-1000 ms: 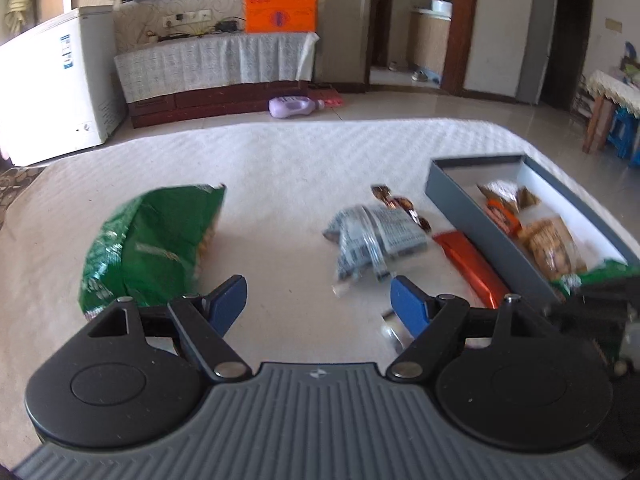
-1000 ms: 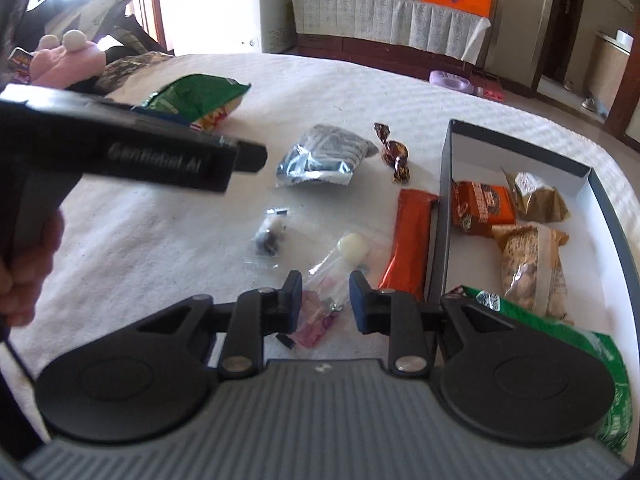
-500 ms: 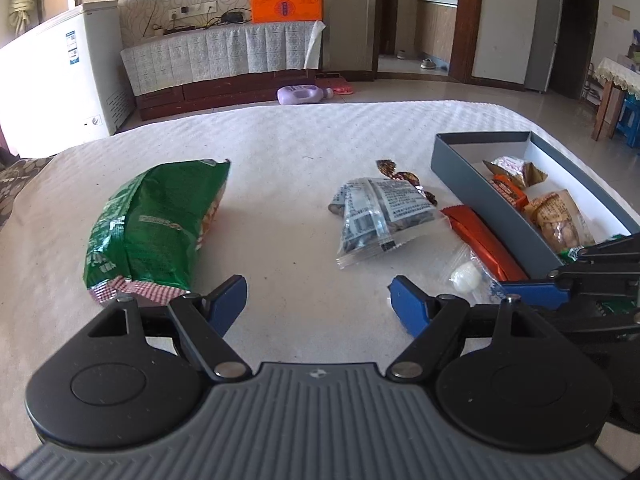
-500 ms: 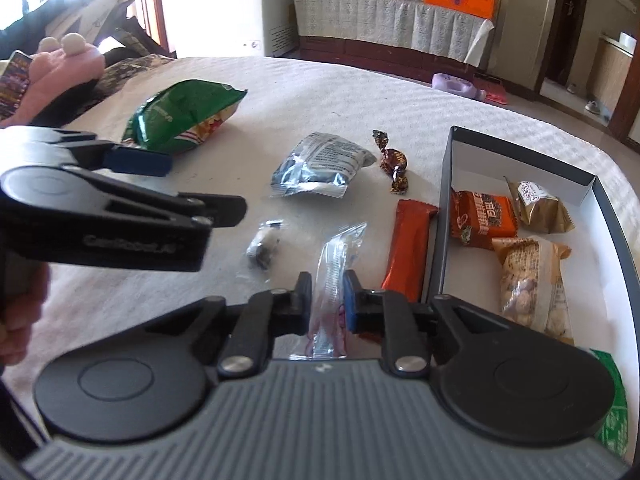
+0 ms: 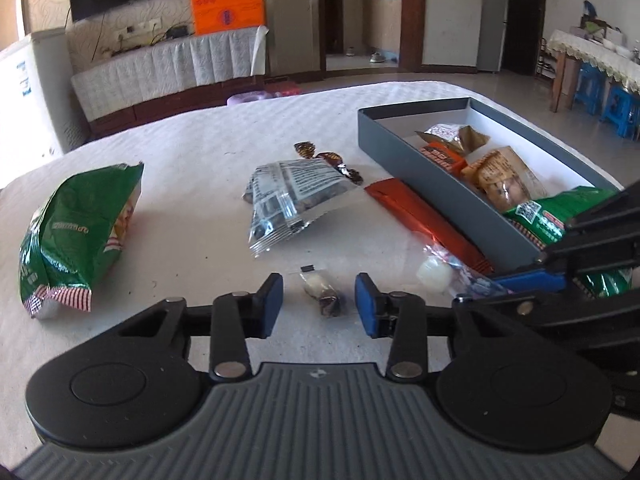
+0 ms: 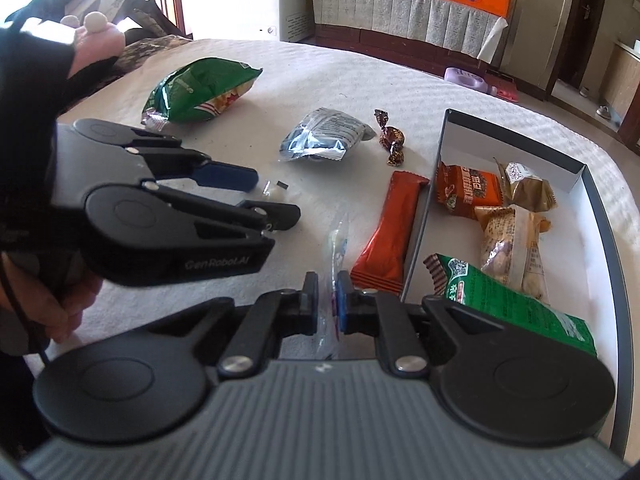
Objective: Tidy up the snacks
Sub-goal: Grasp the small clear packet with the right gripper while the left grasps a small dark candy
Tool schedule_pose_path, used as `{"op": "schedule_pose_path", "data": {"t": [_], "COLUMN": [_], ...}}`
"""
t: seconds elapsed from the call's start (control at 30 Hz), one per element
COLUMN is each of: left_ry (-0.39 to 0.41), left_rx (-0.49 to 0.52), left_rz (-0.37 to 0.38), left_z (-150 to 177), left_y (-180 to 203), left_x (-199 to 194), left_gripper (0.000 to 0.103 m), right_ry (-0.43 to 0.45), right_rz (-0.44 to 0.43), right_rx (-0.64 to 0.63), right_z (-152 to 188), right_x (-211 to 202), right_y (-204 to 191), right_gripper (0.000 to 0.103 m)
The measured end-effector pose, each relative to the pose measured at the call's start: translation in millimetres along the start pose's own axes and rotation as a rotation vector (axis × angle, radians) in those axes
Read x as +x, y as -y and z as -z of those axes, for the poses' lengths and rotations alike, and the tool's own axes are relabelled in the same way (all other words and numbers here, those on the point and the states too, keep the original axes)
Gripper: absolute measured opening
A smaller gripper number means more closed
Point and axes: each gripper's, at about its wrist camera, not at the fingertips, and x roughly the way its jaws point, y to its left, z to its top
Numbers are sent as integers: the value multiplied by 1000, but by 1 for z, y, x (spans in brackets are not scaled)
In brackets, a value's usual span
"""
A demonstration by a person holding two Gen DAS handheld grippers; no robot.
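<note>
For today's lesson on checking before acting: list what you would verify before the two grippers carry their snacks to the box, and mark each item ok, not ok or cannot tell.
1. Right gripper shut on the clear packet: ok, pads pinch the wrapper.
2. Left gripper gripping the small wrapped candy: not ok, jaws have just been closing but gaps show on both sides.
3. Candy centred between the left pads: ok.
4. Free space in the grey box: ok, bare white floor at its far end.
5. Grippers clear of each other: cannot tell, they sit very close.
6. Orange bar out of the way: cannot tell, it lies right beside the held packet.
</note>
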Motion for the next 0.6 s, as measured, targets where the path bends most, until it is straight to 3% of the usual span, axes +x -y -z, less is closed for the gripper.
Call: {"op": "schedule_pose_path", "data": {"t": [0.17, 0.33, 0.6], "left_ry": [-4, 42, 61], "left_rx": [-60, -84, -80], "left_rz": [38, 67, 34], "left_z": [0, -7, -12], "left_y": [-6, -13, -9], "left_x": [-3, -18, -39], "left_gripper": [23, 22, 22], "right_ry": [15, 38, 86], "right_rz": [-6, -2, -11], "right_rx": [0, 21, 46], "right_z": [-2, -2, -4], "right_x": [-4, -11, -26], "right_y": [-2, 1, -3], "right_gripper": [12, 12, 12]}}
